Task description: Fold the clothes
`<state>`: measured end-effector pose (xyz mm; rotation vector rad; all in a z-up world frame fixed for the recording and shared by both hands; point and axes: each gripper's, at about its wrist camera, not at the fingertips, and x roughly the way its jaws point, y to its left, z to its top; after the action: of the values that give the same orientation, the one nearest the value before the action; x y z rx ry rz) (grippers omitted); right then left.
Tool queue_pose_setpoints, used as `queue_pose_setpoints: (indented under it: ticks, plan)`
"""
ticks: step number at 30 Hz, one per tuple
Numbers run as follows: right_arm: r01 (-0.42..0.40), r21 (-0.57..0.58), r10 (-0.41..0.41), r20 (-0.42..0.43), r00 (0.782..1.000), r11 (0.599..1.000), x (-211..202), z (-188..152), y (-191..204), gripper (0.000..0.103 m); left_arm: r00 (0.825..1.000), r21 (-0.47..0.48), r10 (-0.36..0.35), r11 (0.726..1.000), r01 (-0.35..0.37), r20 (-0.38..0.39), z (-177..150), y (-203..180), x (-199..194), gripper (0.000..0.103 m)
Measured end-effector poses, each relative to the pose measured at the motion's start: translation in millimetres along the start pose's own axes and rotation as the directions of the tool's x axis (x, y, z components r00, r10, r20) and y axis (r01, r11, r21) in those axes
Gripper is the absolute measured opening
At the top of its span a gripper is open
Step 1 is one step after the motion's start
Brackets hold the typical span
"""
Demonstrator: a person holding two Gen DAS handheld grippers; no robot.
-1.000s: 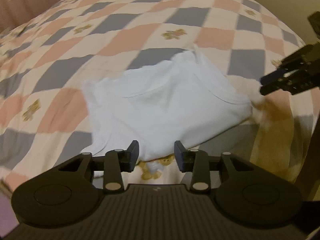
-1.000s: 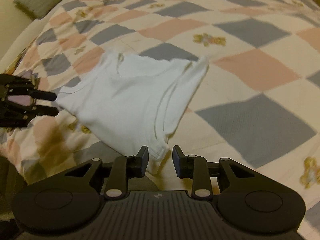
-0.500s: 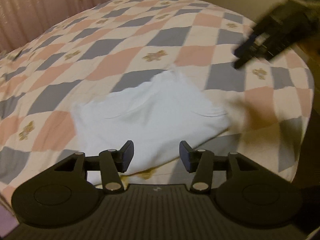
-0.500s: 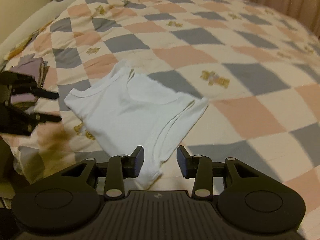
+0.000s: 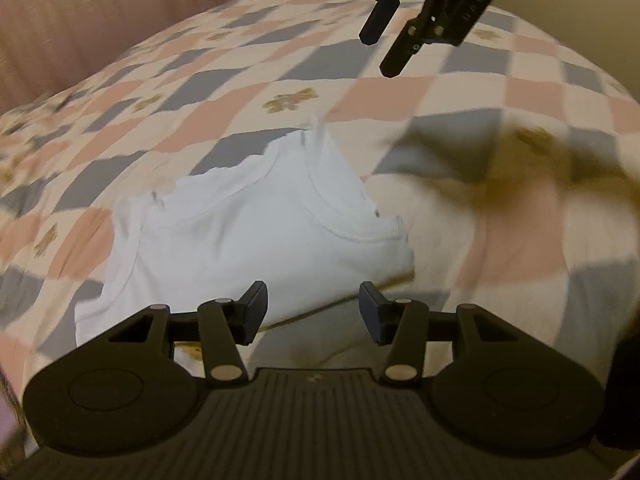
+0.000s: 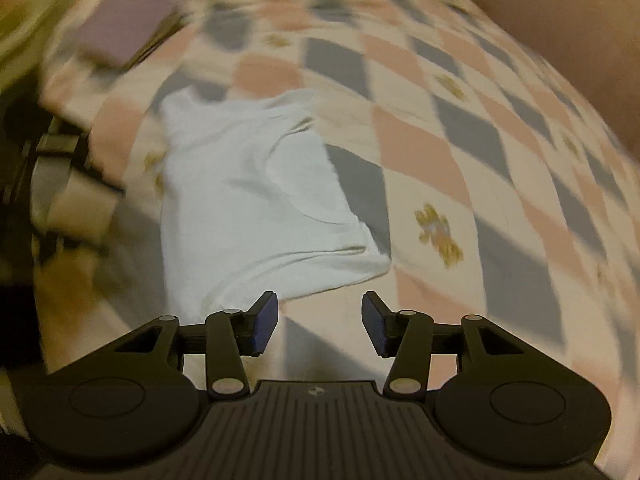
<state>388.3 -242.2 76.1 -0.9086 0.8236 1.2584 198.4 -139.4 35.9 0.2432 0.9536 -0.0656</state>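
Observation:
A white T-shirt (image 5: 256, 240) lies partly folded and rumpled on the checked quilt (image 5: 400, 96). My left gripper (image 5: 312, 308) hovers over the shirt's near edge, open, with nothing pinched between its fingers. My right gripper (image 5: 384, 46) hangs in the air beyond the shirt, at the top right of the left wrist view. In the right wrist view the T-shirt (image 6: 256, 200) stretches away from the right gripper (image 6: 319, 320), whose jaws are opening with only quilt showing in the gap. The left gripper (image 6: 52, 160) is a dark blur at that view's left edge.
The quilt (image 6: 420, 152) of pink, grey and cream squares with teddy bear prints covers the whole bed. A purple folded pile (image 6: 120, 28) sits near the bed's far left corner. A pink curtain (image 5: 80, 20) hangs behind the bed. The bed's edge drops off on the right (image 5: 624, 92).
Both grippers' jaws have widened. The right gripper has lifted off the shirt's edge and rolled, climbing from the right edge to the top of the left wrist view. The left gripper slid sideways along the shirt.

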Motion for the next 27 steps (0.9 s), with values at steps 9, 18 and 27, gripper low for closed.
queue_pose_setpoints:
  ticks: [9,18,27]
  plan:
    - [0.003,-0.471,0.067,0.132,0.989,0.882,15.4,-33.6,-38.9,0.050,0.964,0.083,0.260,0.963,-0.255,-0.056,9.0,-90.4,37.8,0.056]
    - [-0.037,-0.628,0.112,0.081,0.990,0.778,59.0,-40.7,-54.2,0.051,0.917,0.311,0.399,0.875,-0.372,-0.025,-15.6,-104.0,86.9,0.056]
    - [-0.007,-0.793,0.096,0.066,0.993,0.610,107.1,-45.2,-66.5,0.054,0.938,0.373,0.340,0.863,-0.342,0.073,-5.9,-92.1,104.6,0.029]
